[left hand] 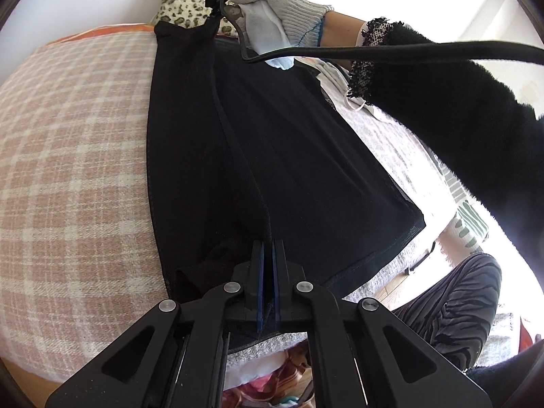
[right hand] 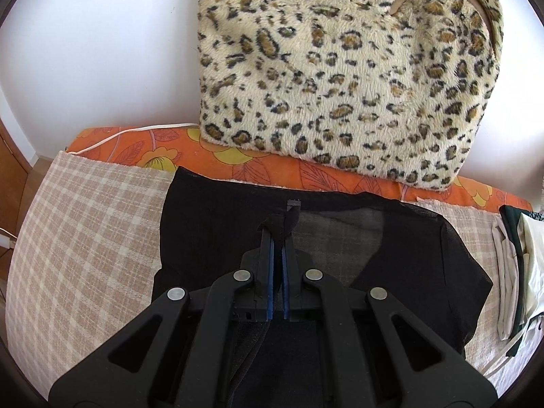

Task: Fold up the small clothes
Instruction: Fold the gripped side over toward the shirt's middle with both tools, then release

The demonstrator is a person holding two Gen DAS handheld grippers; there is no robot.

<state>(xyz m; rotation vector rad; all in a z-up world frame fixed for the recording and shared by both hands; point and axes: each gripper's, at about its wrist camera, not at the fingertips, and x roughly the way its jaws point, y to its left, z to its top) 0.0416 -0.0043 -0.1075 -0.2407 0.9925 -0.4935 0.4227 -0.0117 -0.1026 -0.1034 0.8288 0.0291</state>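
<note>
the left tongs (left hand: 268, 248) are clenched on one edge of the sheer black garment (left hand: 272, 156), the right tongs (right hand: 278, 224) on another (a gloved hand (left hand: 272, 10) holds them); the garment hangs stretched over the pink checked blanket (left hand: 74, 142), by a leopard-print cushion (right hand: 340, 68).

Left hand-held gripper (left hand: 268, 251) and right hand-held gripper (right hand: 278, 227) clamped, angled downward.
</note>
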